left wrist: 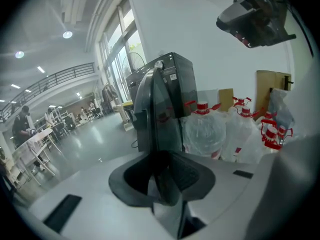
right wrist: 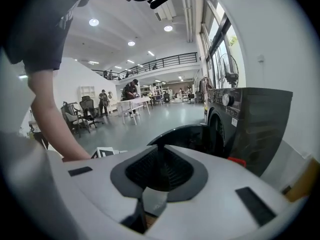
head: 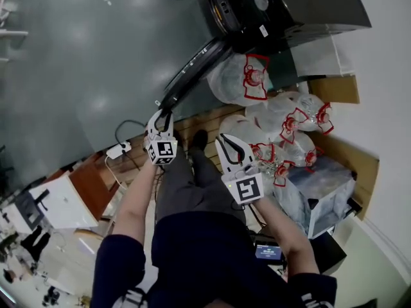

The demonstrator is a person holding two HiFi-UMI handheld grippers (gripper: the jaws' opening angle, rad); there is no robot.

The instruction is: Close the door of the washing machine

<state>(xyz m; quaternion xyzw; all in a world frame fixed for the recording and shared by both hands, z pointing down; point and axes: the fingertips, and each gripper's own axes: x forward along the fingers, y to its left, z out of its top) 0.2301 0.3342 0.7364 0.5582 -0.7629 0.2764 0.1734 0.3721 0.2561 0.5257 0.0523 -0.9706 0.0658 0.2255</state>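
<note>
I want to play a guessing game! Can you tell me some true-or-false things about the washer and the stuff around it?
1. The washer's door is open. True.
2. The jugs have blue caps. False: the caps are red.
3. The door's edge sits between the jaws of the left hand-held gripper. True.
4. The right hand-held gripper holds a jug. False: its jaws are together and hold nothing.
</note>
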